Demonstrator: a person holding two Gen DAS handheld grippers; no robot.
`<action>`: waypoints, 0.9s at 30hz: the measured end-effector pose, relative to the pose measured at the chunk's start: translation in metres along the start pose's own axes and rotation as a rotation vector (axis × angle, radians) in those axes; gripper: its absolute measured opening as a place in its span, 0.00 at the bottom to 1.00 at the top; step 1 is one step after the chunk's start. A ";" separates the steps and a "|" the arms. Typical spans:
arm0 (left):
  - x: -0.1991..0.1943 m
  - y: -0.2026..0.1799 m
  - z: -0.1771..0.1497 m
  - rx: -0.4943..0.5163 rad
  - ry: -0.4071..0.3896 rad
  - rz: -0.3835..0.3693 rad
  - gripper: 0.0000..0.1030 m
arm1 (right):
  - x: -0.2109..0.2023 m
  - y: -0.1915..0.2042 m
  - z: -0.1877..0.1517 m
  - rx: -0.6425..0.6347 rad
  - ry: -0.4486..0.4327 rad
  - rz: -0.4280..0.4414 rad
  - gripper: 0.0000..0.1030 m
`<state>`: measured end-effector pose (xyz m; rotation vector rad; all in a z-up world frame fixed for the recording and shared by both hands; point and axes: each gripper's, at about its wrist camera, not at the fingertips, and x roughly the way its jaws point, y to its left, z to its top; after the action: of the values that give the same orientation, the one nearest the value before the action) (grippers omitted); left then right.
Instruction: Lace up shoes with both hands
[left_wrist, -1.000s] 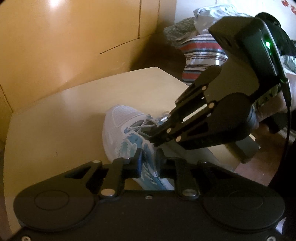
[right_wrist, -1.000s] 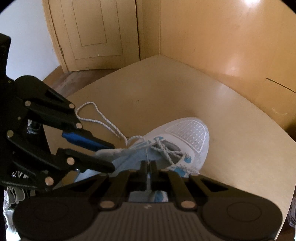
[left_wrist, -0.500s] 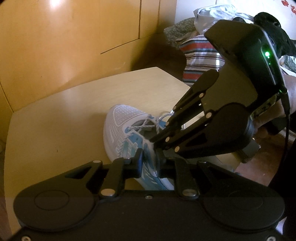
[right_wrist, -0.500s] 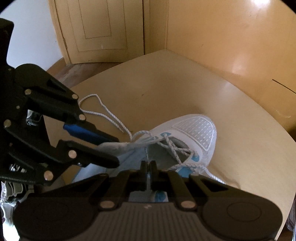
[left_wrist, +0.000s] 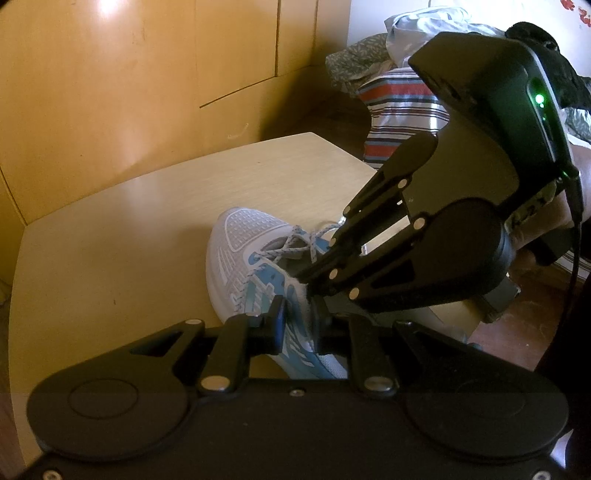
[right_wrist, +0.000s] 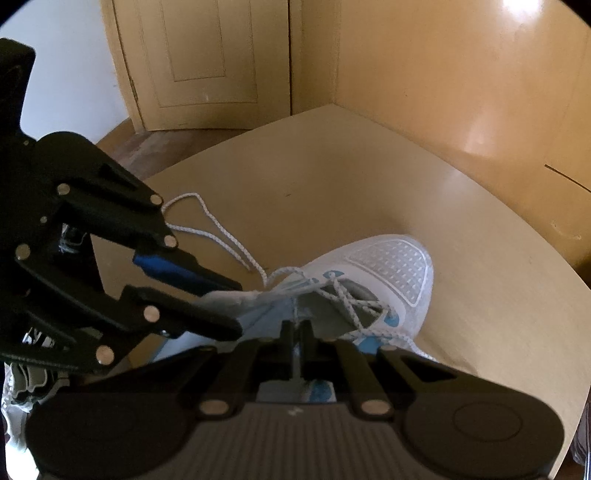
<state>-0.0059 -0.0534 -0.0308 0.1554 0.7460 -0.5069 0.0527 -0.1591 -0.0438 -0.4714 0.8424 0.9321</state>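
Note:
A white and blue sneaker (left_wrist: 243, 266) lies on the wooden table (left_wrist: 129, 229), toe away from me; it also shows in the right wrist view (right_wrist: 391, 273). My left gripper (left_wrist: 297, 317) is shut on the shoe's grey tongue; from the right wrist view its fingers (right_wrist: 207, 321) clamp the tongue (right_wrist: 236, 299). My right gripper (right_wrist: 295, 332) is shut on a thin strand of the white lace (right_wrist: 351, 302) above the eyelets; in the left wrist view it (left_wrist: 306, 280) hangs over the shoe. A loose lace end (right_wrist: 214, 232) trails left over the table.
Wooden panels (left_wrist: 147, 92) rise behind the table. A door (right_wrist: 199, 62) stands beyond its far edge. Striped cloth and a clothes pile (left_wrist: 399, 107) lie right of the table. Another shoe (right_wrist: 26, 384) shows at the lower left.
The right gripper has pulled back and up a little with the lace, drawing it tighter across the eyelets. The left gripper stays clamped on the tongue. The loose lace end has shifted slightly.

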 end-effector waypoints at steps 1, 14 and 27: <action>0.000 0.000 0.000 0.000 0.000 0.000 0.12 | 0.000 0.000 0.000 -0.001 -0.001 0.001 0.03; 0.000 -0.002 0.001 -0.001 0.003 0.000 0.12 | 0.006 0.004 0.001 -0.039 -0.007 -0.004 0.03; 0.001 0.002 0.000 -0.001 0.003 -0.003 0.12 | 0.004 0.004 0.003 -0.041 -0.060 -0.035 0.03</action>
<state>-0.0043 -0.0519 -0.0319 0.1540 0.7491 -0.5087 0.0519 -0.1528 -0.0450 -0.4897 0.7597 0.9280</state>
